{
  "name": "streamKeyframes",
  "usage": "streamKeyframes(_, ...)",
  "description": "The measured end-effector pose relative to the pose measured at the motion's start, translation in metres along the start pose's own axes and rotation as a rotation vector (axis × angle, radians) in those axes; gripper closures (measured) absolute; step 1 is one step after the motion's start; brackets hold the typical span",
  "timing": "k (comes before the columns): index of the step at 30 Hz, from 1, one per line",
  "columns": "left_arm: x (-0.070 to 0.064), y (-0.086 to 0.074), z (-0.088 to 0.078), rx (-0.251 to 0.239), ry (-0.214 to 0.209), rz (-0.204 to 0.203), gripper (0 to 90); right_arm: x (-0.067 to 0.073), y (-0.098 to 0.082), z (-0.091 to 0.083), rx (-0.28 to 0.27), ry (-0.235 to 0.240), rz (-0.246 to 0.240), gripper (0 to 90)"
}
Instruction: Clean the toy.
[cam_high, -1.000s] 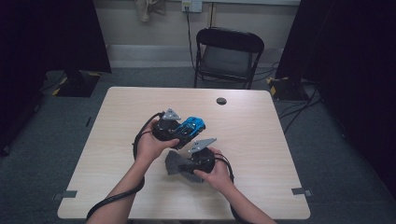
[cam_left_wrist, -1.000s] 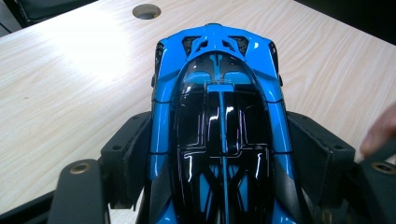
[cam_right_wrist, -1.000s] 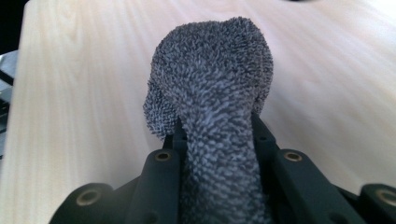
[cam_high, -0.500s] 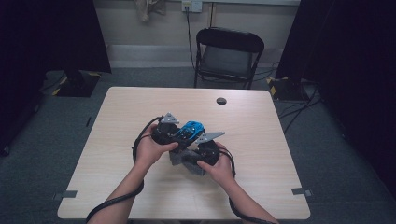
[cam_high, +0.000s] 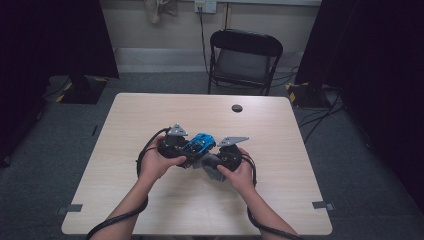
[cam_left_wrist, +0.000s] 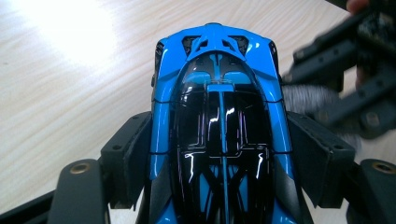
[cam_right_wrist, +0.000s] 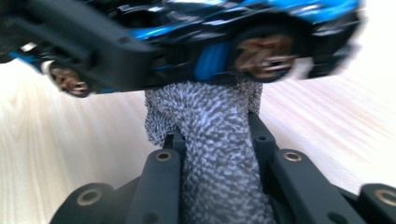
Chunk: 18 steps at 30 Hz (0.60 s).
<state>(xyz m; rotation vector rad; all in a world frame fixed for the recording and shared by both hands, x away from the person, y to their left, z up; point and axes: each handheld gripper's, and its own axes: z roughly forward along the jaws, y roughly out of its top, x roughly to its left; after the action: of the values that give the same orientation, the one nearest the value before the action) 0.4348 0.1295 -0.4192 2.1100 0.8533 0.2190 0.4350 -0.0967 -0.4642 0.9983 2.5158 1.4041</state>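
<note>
Blue and black, the toy car (cam_left_wrist: 217, 126) sat clamped by its flanks in the left claw (cam_high: 192, 148), nose pointing away along the jaws, held above the wooden surface (cam_high: 150, 120). To its right, the right claw (cam_high: 212, 162) was closed on a grey cloth (cam_right_wrist: 210, 154) whose bunched tip met the car's side just beside a wheel (cam_right_wrist: 264, 53). The car's long axis ran across the cloth's reach. The left claw's view showed the roof; the right claw's view showed the contact.

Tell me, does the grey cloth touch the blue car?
Touching. In the right gripper view the cloth, held in the right gripper, presses up against the side of the car, by its wheel, with no gap.
</note>
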Motion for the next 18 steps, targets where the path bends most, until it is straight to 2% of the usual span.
streamKeyframes(1, 0.000, -0.002, 0.000, -0.004, -0.002, -0.003, 28.1, -0.002, 0.001, -0.002, 0.005, -0.018, -0.001, 72.2)
streamKeyframes(7, 0.001, -0.008, -0.003, 0.009, -0.010, -0.001, 28.0, -0.009, 0.002, -0.006, 0.009, -0.051, 0.005, 72.2)
streamKeyframes(18, 0.000, -0.015, -0.005, 0.013, -0.030, 0.005, 28.1, -0.020, 0.003, -0.011, 0.005, -0.082, 0.017, 72.2)
